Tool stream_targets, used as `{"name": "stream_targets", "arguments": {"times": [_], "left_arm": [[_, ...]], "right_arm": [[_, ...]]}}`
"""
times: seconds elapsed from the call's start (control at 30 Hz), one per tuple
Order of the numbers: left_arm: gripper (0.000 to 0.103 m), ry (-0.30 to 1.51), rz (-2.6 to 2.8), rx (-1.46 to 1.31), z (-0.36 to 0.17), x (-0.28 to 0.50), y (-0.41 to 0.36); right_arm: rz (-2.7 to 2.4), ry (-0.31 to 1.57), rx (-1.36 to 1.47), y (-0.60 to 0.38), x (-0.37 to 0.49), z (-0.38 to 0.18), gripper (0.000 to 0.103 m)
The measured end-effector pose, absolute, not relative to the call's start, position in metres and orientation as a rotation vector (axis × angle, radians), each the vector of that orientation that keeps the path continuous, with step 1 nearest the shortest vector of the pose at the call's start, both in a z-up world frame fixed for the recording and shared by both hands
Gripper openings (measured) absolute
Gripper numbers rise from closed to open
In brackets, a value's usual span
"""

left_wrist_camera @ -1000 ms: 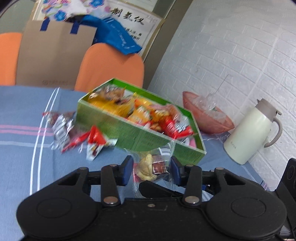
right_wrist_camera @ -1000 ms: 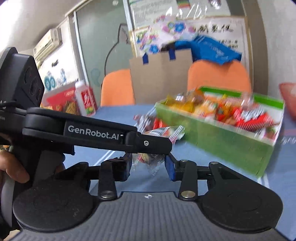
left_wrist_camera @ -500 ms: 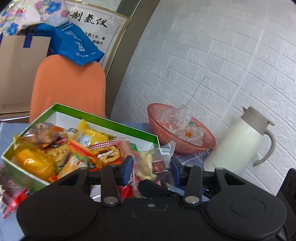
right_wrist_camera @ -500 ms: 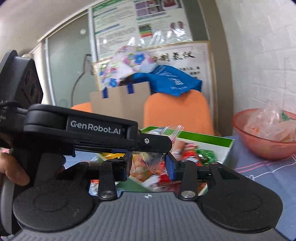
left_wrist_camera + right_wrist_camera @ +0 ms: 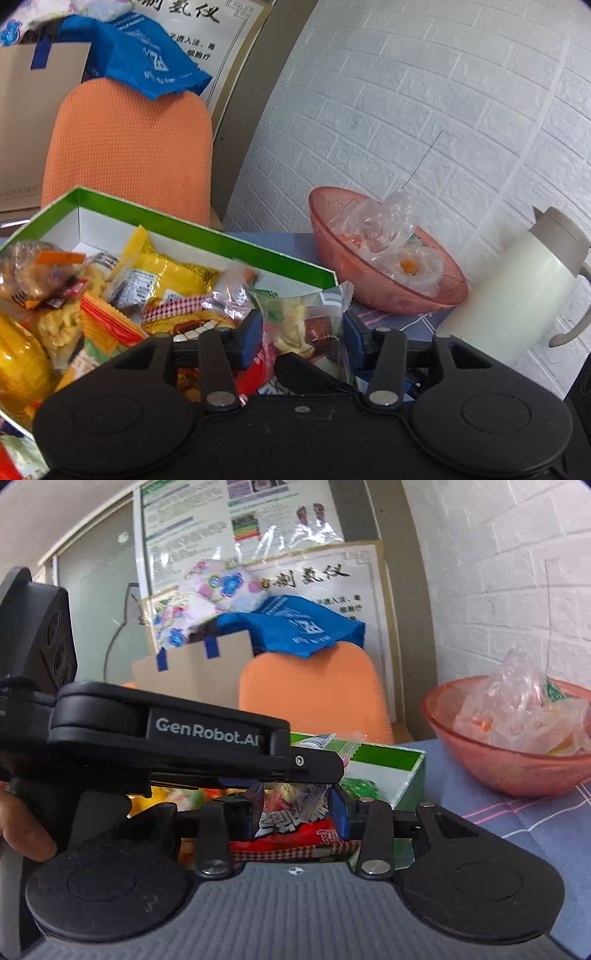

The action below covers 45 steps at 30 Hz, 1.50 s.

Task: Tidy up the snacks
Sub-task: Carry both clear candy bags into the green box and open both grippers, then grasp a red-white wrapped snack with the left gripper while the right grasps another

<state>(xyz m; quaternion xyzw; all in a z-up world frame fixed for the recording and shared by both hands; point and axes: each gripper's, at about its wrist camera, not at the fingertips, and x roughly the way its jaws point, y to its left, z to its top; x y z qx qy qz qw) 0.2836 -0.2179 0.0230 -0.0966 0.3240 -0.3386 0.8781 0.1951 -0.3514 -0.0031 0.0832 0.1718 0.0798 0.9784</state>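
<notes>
Both grippers now over green snack box [image 5: 236,243], which a second ago lay ahead of them across blue tablecloth [image 5: 535,823]. Left gripper [image 5: 303,328] clamped on clear-wrapped snack [image 5: 306,321], held above box's near right corner. Right gripper [image 5: 295,805] partly closed on crinkled clear packet [image 5: 303,797], above red packet [image 5: 295,829] inside box; grip unchanged. Left gripper's body [image 5: 177,738] crosses right wrist view. Pink bowl [image 5: 384,291] and white jug [image 5: 517,295] right of box.
</notes>
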Motion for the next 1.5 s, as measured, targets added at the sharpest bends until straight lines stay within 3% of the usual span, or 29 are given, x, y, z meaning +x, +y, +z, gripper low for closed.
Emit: {"name": "stream_targets", "arguments": {"times": [0.07, 0.13, 0.17, 0.2, 0.57, 0.8, 1.1, 1.17, 1.23, 1.43, 1.5], "left_arm": [[0.103, 0.666, -0.710, -0.200, 0.021, 0.283, -0.218], [0.103, 0.645, -0.709, -0.192, 0.026, 0.277, -0.214], [0.103, 0.621, -0.695, -0.191, 0.030, 0.272, -0.210], [0.103, 0.591, -0.675, -0.192, 0.035, 0.267, -0.206], [0.103, 0.517, -0.592, -0.249, 0.062, 0.205, -0.132], [0.103, 0.586, -0.433, -0.300, 0.045, 0.173, -0.071], [0.103, 0.690, -0.317, -0.337, 0.009, 0.186, -0.028], [0.090, 0.704, -0.328, -0.358, 0.004, 0.195, -0.027], [0.084, 0.714, -0.338, -0.375, 0.001, 0.206, -0.030], [0.084, 0.732, -0.302, -0.343, -0.007, 0.235, -0.043], [0.069, 0.754, -0.297, -0.335, -0.011, 0.243, -0.046]], "right_arm": [[0.144, 0.342, 0.156, -0.352, 0.198, -0.009, 0.067], [0.130, 0.332, 0.114, -0.349, 0.197, -0.012, 0.076], [0.124, 0.321, 0.089, -0.347, 0.195, -0.012, 0.095], [0.120, 0.305, 0.068, -0.346, 0.192, -0.012, 0.103], [0.112, 0.254, 0.041, -0.329, 0.142, 0.002, 0.103], [0.232, 0.279, 0.086, -0.299, 0.104, 0.005, 0.103], [0.318, 0.376, 0.087, -0.257, 0.083, -0.005, 0.103], [0.332, 0.391, 0.097, -0.251, 0.081, -0.005, 0.103], [0.346, 0.396, 0.096, -0.247, 0.078, -0.006, 0.103], [0.356, 0.415, 0.070, -0.240, 0.075, -0.007, 0.103], [0.354, 0.425, 0.076, -0.242, 0.074, -0.009, 0.103]]}}
